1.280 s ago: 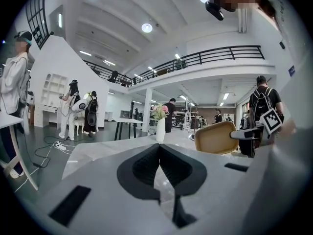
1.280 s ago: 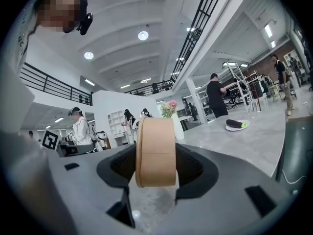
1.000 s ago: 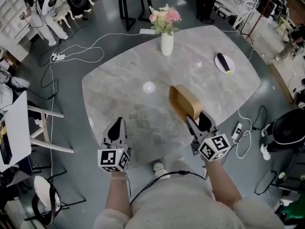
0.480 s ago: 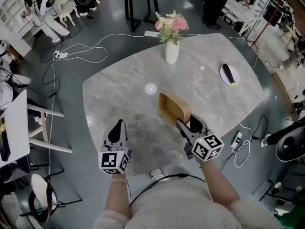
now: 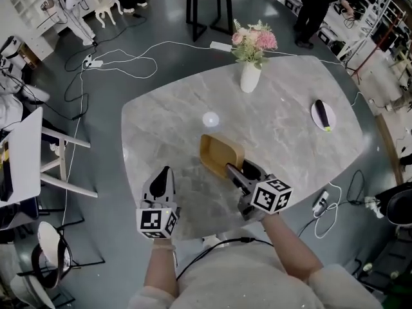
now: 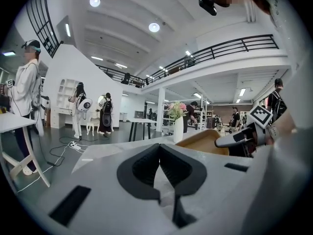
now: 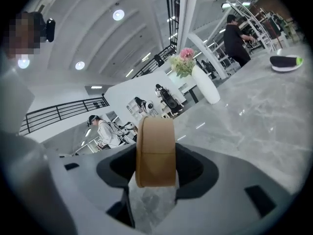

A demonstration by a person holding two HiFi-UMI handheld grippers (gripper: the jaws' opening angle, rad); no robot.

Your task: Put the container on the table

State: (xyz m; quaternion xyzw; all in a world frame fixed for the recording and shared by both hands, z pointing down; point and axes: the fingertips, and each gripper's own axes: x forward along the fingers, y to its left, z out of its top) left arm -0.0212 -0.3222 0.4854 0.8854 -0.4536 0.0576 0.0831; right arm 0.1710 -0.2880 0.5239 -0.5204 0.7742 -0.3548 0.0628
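The container [image 5: 219,153], judged light, stiff and smooth, is clamped by its near rim wall in the right claw [image 5: 233,170], projecting ahead over the worktop [image 5: 290,140], while the left claw [image 5: 163,172] is closed, empty.

Right gripper [image 5: 234,171], clamped on the rim of the shallow tan wooden container [image 5: 219,154], shifts inward over the grey marble table [image 5: 290,134] and sinks. The container ahead of its jaws tips from steeply raised to nearly flat, ending nearer the left gripper [image 5: 163,172].
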